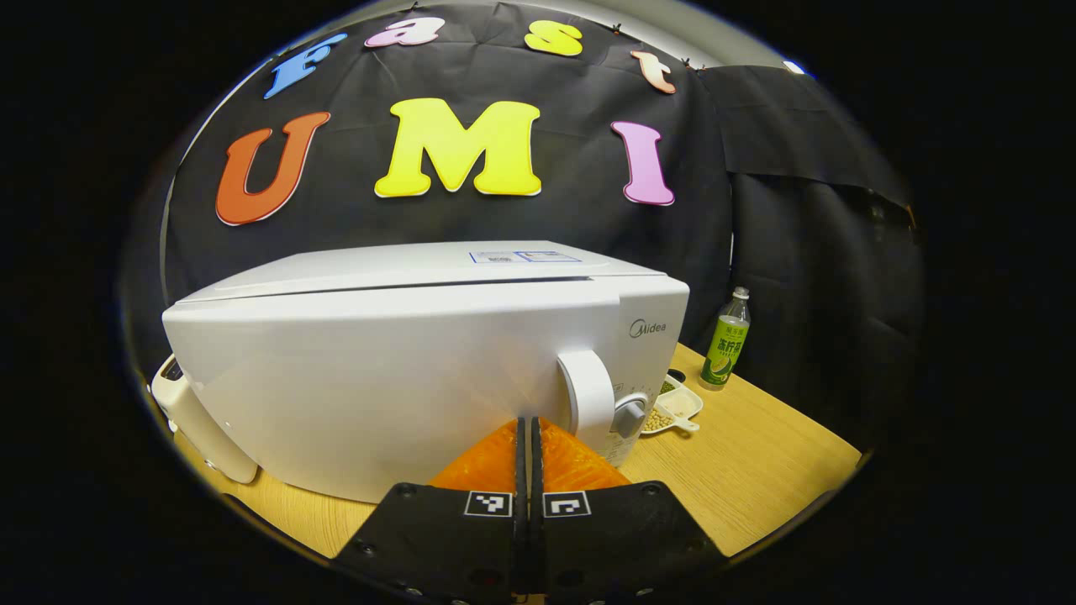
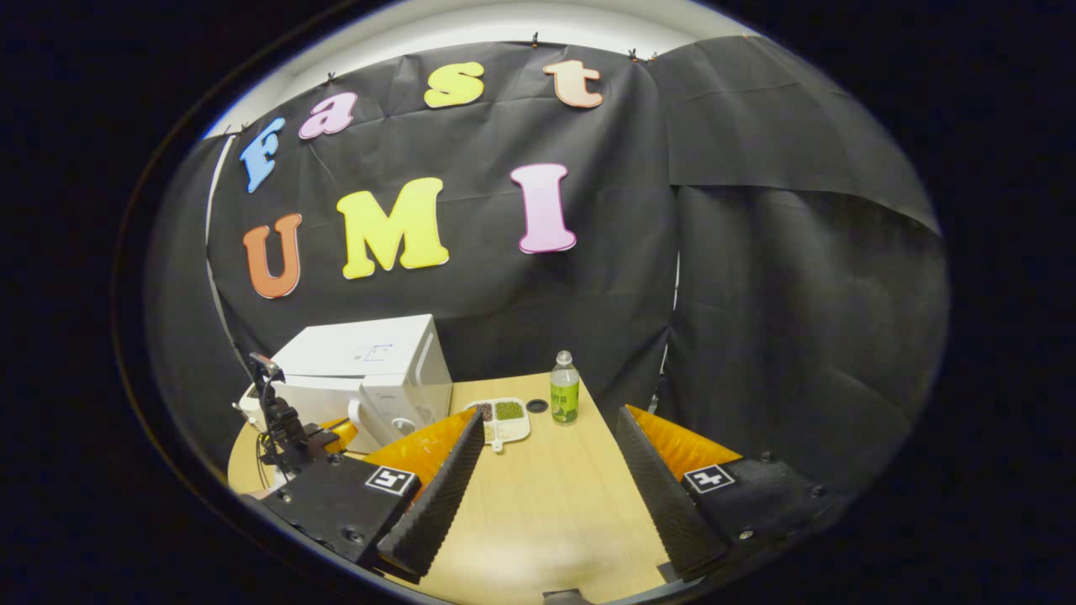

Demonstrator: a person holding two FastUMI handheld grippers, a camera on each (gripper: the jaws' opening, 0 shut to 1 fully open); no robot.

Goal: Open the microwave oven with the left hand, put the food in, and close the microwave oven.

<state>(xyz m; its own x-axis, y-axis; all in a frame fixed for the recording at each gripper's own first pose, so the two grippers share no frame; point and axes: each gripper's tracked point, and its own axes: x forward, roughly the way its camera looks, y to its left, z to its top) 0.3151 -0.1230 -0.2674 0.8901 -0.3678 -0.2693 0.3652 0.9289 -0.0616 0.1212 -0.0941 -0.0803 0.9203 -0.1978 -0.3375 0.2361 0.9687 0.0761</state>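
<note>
On the microwave (image 1: 403, 378) front, "Midea" is legible; the bottle (image 1: 725, 340) label is too small to read. The left gripper (image 1: 530, 437) fingers are pressed together, while the right gripper (image 2: 551, 470) fingers stand wide apart over the table (image 2: 546, 504).

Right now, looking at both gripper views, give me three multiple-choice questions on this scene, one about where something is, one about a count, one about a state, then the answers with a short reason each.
1. Where does the green-labelled bottle stand?
A. On top of the microwave oven
B. On the wooden table, just right of the divided food tray
C. Inside the oven

2. How many bottles are on the table?
A. One
B. Two
C. Three

3. How does the oven door stand?
A. Wide open
B. Removed
C. Closed

Answers:
1 B: the right gripper view shows it upright on the tabletop beside the tray.
2 A: a single bottle shows in both views.
3 C: in the left gripper view the door lies flush with the oven's front, and the left gripper, fingers together, is in front of it; the right gripper is open over the table.
</note>
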